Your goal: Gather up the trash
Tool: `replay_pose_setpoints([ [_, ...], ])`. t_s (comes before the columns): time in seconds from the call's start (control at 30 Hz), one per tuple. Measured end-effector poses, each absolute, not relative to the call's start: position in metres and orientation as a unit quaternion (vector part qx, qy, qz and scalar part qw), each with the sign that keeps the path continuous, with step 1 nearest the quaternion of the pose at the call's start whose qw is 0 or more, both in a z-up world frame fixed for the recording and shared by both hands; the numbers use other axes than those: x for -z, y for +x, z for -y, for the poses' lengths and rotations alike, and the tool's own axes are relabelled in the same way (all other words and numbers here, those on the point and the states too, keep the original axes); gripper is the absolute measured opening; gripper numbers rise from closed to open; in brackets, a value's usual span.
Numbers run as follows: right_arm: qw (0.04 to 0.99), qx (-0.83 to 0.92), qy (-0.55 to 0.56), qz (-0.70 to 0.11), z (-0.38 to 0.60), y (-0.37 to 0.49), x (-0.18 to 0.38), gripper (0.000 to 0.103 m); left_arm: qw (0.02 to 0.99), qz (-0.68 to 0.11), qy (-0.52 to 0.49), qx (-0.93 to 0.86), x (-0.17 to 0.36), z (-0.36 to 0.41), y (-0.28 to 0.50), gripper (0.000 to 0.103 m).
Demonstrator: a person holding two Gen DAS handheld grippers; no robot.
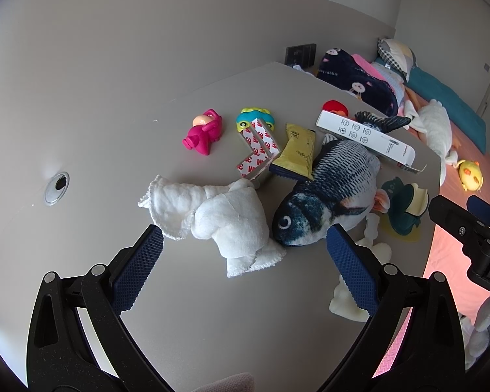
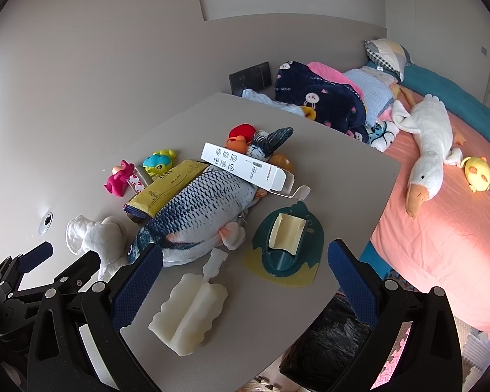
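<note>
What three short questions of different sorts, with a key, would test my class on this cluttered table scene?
1. True or false: the white box lies partly on top of the plush fish.
2. Multiple choice: what does the left gripper hold? A) the white cloth B) the yellow packet C) nothing
3. Fill in: the white foam piece lies nearest the ____ gripper.

Key: 1 true; 2 C, both grippers are open and empty; 3 right.
</note>
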State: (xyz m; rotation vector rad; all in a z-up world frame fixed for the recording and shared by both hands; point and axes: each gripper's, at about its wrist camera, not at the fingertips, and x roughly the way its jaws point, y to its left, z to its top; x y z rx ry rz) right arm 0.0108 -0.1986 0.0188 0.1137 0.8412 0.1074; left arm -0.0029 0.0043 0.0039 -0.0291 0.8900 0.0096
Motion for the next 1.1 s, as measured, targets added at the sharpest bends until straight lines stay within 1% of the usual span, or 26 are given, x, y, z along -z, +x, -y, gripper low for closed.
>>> replay_pose_setpoints([
  [0.3,0.906,-0.044,0.070,-0.416,0.211,0.004,-0.002,0.100,0.905,-0.425,-0.022,0.006,0.002,-0.011,-0.004,0.097],
  [0.7,0.893,-0.018,0.087,-0.441,0.223,0.028,0.013,0.100,0.896,-0.440,-0.047,-0.023,0.016,-0.031,0.012,0.097],
  [0.77,0.891,-0.015,0.088,-0.445,0.224,0.034,0.018,0.097,0.894,-0.445,-0.045,-0.029,0.020,-0.033,0.017,0.097],
  [1.0,0.880,-0.005,0.092,-0.467,0.226,0.057,0.040,0.094,0.883,-0.465,-0.052,-0.037,0.038,-0.040,0.035,0.097],
  [1.1,0.876,-0.001,0.089,-0.473,0.226,0.065,0.048,0.090,0.882,-0.465,-0.068,-0.021,0.043,-0.042,0.038,0.097],
])
